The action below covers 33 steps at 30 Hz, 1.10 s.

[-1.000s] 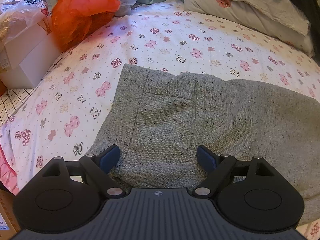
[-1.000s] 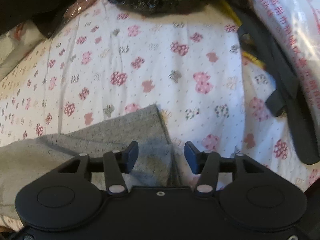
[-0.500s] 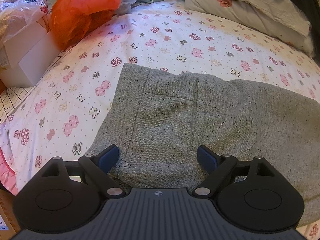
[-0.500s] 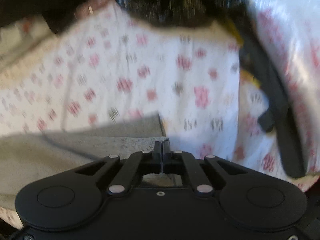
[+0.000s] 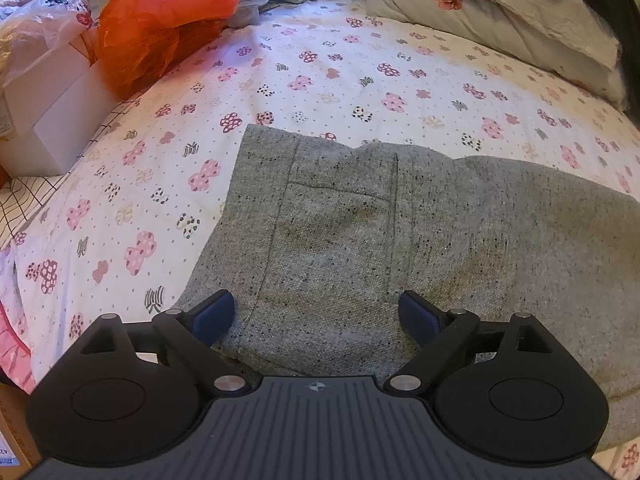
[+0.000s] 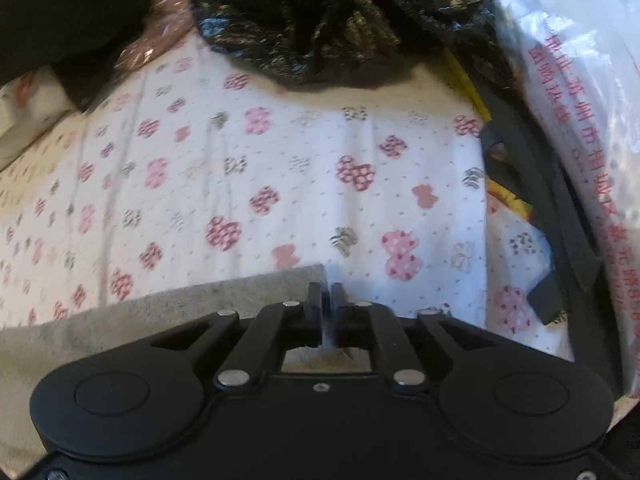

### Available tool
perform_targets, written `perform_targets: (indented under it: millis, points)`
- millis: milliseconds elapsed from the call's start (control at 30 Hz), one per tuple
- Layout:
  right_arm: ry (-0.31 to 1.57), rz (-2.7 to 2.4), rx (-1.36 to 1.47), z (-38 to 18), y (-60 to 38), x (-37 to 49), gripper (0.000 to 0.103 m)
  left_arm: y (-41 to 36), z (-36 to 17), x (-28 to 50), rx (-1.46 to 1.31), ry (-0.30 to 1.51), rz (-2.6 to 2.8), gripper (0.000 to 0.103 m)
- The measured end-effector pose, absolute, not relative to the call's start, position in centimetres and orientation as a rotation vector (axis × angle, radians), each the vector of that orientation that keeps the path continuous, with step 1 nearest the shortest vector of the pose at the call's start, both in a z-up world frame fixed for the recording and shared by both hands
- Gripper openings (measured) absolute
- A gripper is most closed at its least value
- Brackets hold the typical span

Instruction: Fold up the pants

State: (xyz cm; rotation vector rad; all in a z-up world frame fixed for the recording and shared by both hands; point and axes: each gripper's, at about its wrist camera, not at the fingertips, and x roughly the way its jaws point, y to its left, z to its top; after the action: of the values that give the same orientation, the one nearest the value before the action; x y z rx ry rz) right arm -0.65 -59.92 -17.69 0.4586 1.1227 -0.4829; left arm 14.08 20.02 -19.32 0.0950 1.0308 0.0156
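Observation:
Grey speckled pants [image 5: 360, 232] lie flat on a white bedsheet with pink flower prints. In the left wrist view I see the waist end with a back pocket. My left gripper [image 5: 316, 314] is open, its blue-padded fingers spread over the near edge of the waist, low above the cloth. In the right wrist view the leg end of the pants [image 6: 160, 312] reaches to my right gripper [image 6: 326, 300], which is shut on the corner of the leg hem.
An orange plastic bag [image 5: 168, 20] and white boxes [image 5: 44, 112] crowd the far left. A pillow [image 5: 500, 20] lies at the far right. A black plastic bag [image 6: 328, 20], a white printed bag [image 6: 580, 140] and a dark strap [image 6: 532, 200] border the right gripper's side.
My right gripper closed on the corner of the leg hem and has lifted it slightly. The left gripper has stayed open over the waist, nearly still.

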Motion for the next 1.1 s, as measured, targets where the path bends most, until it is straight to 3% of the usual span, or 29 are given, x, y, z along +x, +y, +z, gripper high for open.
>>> perform_targets:
  millis: [33, 100, 133, 167, 367, 467, 800, 1100]
  points:
    - [1.091, -0.489, 0.452, -17.1, -59.4, -1.1, 0.018, 20.1, -19.2, 14.0, 0.093, 1.029, 0.015, 0.090]
    - [1.001, -0.502, 0.451, -14.7, -57.8, -2.6, 0.041, 20.1, -18.8, 13.8, 0.092, 1.022, 0.019, 0.089]
    - [0.947, -0.493, 0.479, -13.6, -56.6, -3.8, 0.058, 20.0, -18.4, 13.5, 0.093, 1.013, 0.015, 0.089]
    - [0.909, -0.466, 0.538, -12.8, -55.3, -4.9, 0.062, 19.8, -17.8, 13.1, 0.090, 1.006, 0.008, 0.089]
    - [0.857, -0.228, 0.920, -16.1, -45.5, -9.2, 0.051, 18.2, -14.9, 8.9, -0.113, 1.020, -0.104, 0.089]
    - [0.853, -0.260, 1.068, -18.4, -42.6, -10.1, 0.051, 16.5, -14.6, 6.5, -0.210, 1.054, -0.150, 0.089]
    - [0.842, -0.377, 1.222, -22.2, -41.7, -11.5, 0.052, 16.2, -19.6, 6.4, -0.624, 1.226, -0.032, 0.089]
    - [0.842, -0.369, 1.240, -22.7, -41.6, -10.9, 0.053, 18.7, -22.2, 7.4, -1.013, 1.228, 0.014, 0.089]
